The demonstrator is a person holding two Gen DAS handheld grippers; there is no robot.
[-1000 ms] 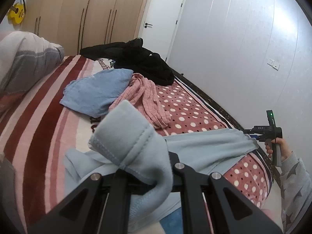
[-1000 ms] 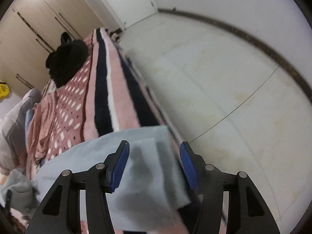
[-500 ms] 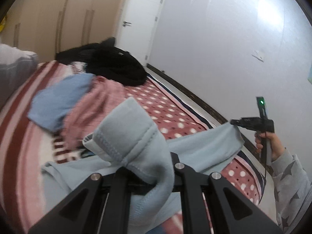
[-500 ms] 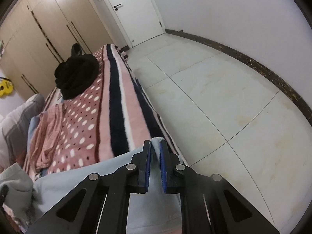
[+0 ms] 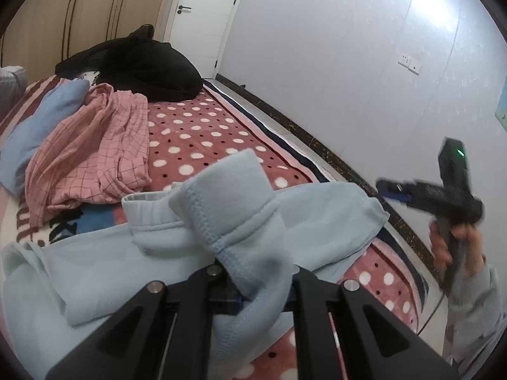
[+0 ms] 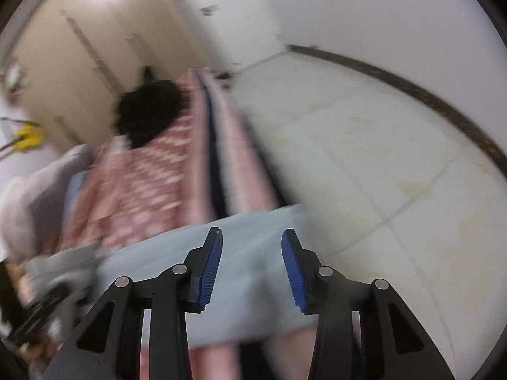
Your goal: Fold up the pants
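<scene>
Light blue pants point(image 5: 320, 212) lie spread across the polka-dot bed, waistband toward the middle. My left gripper point(image 5: 253, 275) is shut on a folded leg cuff point(image 5: 231, 196), which stands up above the rest of the pants and hides the fingertips. My right gripper point(image 6: 252, 240) hovers just above the pants' edge point(image 6: 152, 259) near the bed's side. Its jaws are opening and the blue pads point(image 6: 212, 262) press on nothing; the cloth lies below them. In the left wrist view the right gripper point(image 5: 389, 190) is off the pants' right corner, held by a hand point(image 5: 456, 243).
A pink checked garment point(image 5: 95, 145), a blue garment point(image 5: 41, 120) and a heap of black clothes point(image 5: 145, 66) lie farther up the bed point(image 5: 196, 126). Tiled floor point(image 6: 380, 158) runs along the bed's right side. A white door point(image 5: 206, 9) and wardrobes stand behind.
My left gripper carried the cuff across toward the pants' far edge. My right gripper shut on the pants' edge half a second ago, then opened, let it go and lifted.
</scene>
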